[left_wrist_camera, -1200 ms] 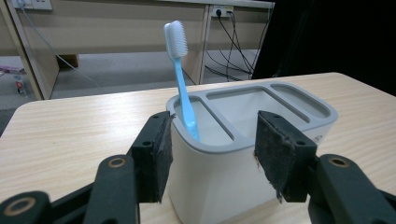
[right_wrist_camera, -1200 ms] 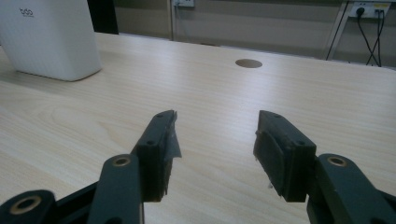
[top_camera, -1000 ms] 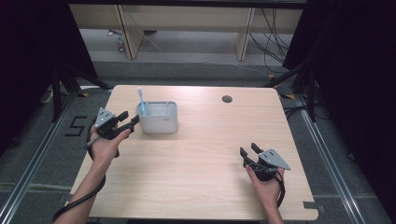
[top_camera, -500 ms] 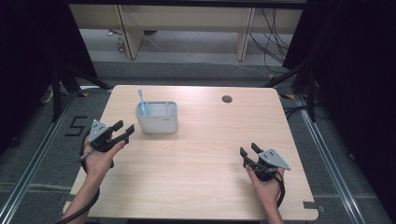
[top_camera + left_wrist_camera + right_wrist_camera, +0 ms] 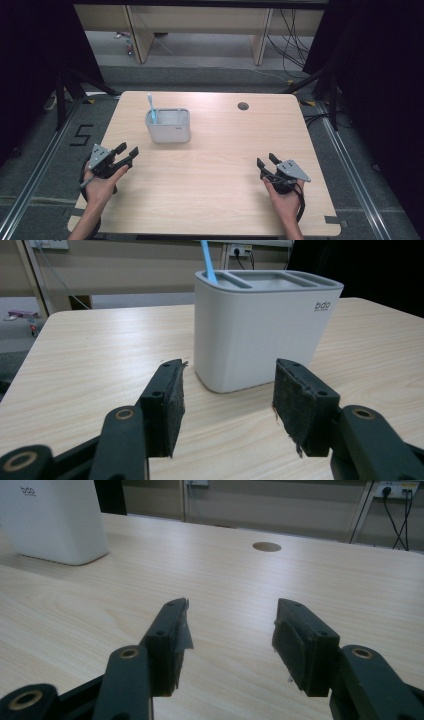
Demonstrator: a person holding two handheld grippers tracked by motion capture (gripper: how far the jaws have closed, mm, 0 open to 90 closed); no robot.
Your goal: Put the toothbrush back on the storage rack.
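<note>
Two open grippers, left gripper (image 5: 127,152) near holder (image 5: 168,127), blue toothbrush (image 5: 151,107) inside

You have a pale wooden worktop (image 5: 210,190) with a round cable hole (image 5: 243,106) near its far edge, and a floor marking "5" (image 5: 81,135) at its left.

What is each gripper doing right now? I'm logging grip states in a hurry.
Left gripper: open, empty, jaws pointing at the white holder.
Right gripper: open, empty, over the bare table.
</note>
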